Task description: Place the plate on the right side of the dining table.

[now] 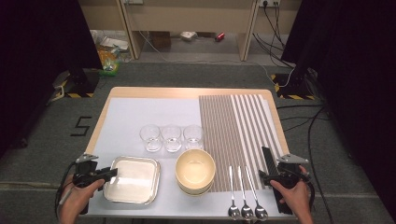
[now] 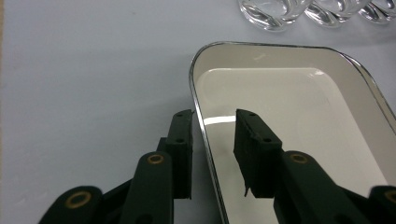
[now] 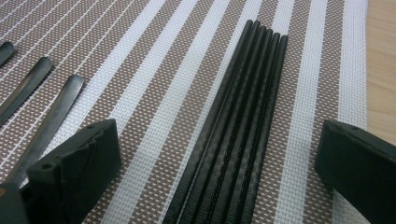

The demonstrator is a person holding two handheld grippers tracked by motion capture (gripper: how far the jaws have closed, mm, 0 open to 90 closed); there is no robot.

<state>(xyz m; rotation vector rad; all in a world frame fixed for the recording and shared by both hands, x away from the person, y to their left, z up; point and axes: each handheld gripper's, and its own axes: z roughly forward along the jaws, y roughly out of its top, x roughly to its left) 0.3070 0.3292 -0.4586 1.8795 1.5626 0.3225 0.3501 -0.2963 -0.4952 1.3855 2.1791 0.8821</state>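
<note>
Now, tray [image 2: 299, 116]: shallow, square, shiny metal rim, sitting flat at the near left of the bench [image 1: 187, 92], just beside the stacked bowls [image 1: 195, 170]. It looks stiff and light but slick, so expect it to slide or pivot if you pinch it at one spot. Grab the raised rim, not the floor. Your left tool [image 2: 214, 140] straddles that near-left rim, one jaw outside, one inside, narrow gap, pads not pressing, so nothing held. Your right tool [image 3: 219, 154] stands wide open over the bundle of black chopsticks [image 3: 238, 126] on the striped mat [image 3: 154, 107], not touching them. Those are thin, rigid and likely to roll or scatter; take the bundle mid-length. Three spoons [image 1: 245, 191] lie left of them, three glasses [image 1: 171, 137] stand behind the bowls.
</note>
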